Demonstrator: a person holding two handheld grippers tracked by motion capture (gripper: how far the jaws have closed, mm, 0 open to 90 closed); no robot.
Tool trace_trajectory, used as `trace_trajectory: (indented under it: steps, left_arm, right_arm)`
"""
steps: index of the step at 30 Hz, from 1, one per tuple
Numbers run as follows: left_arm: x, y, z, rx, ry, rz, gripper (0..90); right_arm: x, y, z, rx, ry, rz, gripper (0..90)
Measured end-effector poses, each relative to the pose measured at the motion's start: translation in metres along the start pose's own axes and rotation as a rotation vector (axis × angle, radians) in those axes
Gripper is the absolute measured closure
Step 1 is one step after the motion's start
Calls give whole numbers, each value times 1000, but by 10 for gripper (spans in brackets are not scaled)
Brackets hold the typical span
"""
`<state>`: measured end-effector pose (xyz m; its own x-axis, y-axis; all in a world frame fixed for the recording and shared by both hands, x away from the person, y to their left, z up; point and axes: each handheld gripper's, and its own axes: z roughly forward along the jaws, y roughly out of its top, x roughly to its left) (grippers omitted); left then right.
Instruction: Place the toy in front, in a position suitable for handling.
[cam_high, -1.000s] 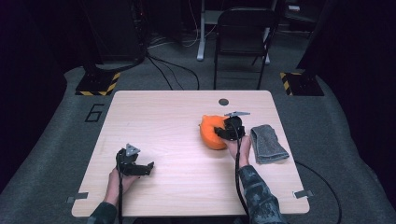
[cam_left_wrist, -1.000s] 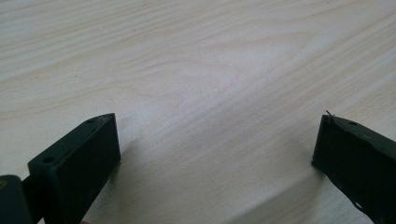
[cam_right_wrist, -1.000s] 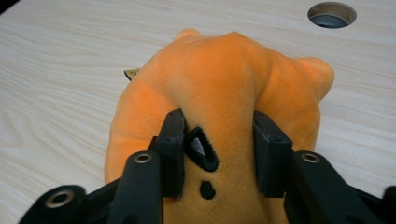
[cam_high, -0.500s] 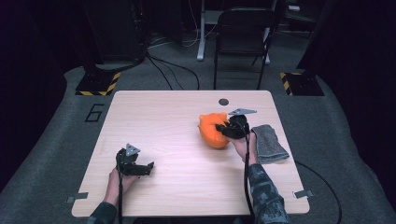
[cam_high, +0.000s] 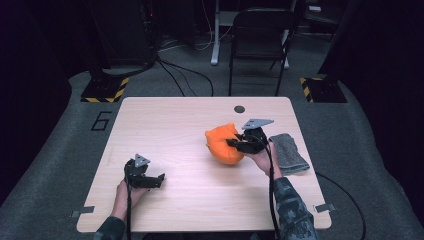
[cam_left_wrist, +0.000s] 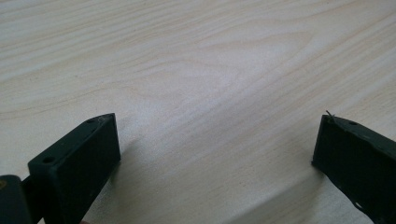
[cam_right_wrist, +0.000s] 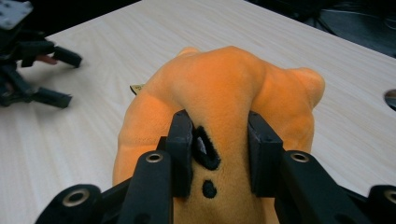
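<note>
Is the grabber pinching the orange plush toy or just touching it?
Pinching. The right gripper has its jaws closed on a fold of the orange plush toy, and the fabric bulges between them.

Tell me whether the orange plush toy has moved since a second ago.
Yes. The orange plush toy, pinched in the right gripper, has shifted slightly toward the table's far edge, nearer the round hole, and looks lifted. The jaws have just closed further on it.
</note>
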<state>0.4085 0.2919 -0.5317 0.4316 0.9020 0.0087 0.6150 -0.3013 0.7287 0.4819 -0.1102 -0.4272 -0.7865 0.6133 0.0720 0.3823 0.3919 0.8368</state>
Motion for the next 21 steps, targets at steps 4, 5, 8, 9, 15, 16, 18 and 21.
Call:
trace_trajectory:
  steps: [4, 5, 8, 9, 15, 16, 18, 21]
  left_arm:
    - [0, 0, 0, 0, 0, 0, 5]
    - [0, 0, 0, 0, 0, 0, 5]
    - [0, 0, 0, 1, 0, 1, 5]
    - [0, 0, 0, 1, 0, 1, 5]
    - [0, 0, 0, 2, -4, 7, 4]
    - [1, 0, 0, 3, -5, 8, 4]
    - [1, 0, 0, 6, -8, 10, 3]
    - [1, 1, -1, 15, -7, 18, 2]
  right_arm:
    - [7, -1, 2, 21, 52, -51, 661]
    - [8, -2, 3, 25, 61, -56, 661]
    - [12, -3, 7, 39, 97, -100, 659]
    - [12, -3, 7, 39, 97, -100, 659]
    - [17, -6, 19, 74, 153, -162, 640]
    - [16, -10, 26, 98, 147, -176, 621]
    - [14, -15, 32, 100, 160, -169, 605]
    - [11, -15, 32, 95, 156, -167, 546]
